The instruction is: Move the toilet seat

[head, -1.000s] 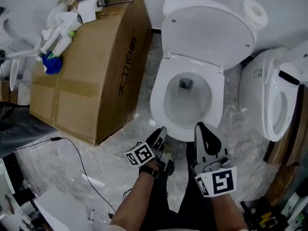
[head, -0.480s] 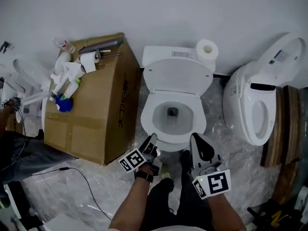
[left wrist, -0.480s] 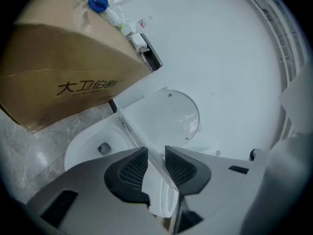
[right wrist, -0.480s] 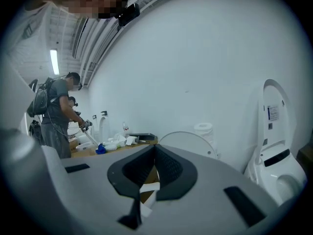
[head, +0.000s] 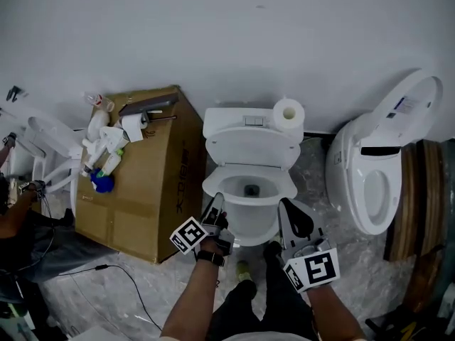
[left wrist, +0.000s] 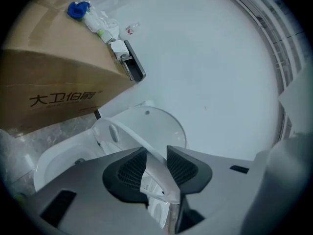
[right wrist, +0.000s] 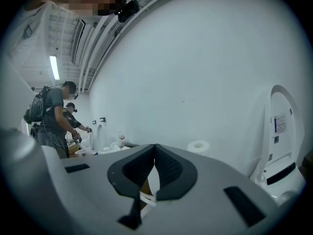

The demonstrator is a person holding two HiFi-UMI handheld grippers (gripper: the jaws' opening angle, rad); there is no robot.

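Over the last second both our grippers have risen, and the toilet seat has come up with the left gripper. Its ring now stands tilted off the bowl, underside showing, short of the raised lid. The seat's front edge runs between the left jaws and touches both pads; those jaws have just been opening wider, yet they bear on it. We judge the front edge was chosen because it lies farthest from the hinge and lifts easiest. The right gripper hangs beside the bowl, jaws closed tip to tip on nothing, apparently just kept clear.

We count one seat in hand and two grippers. There are two whole toilets, ours and a second toilet to the right with its lid up. There is one cardboard box. One toilet-paper roll stands on the cistern and another roll on the box. Two people show in the right gripper view.
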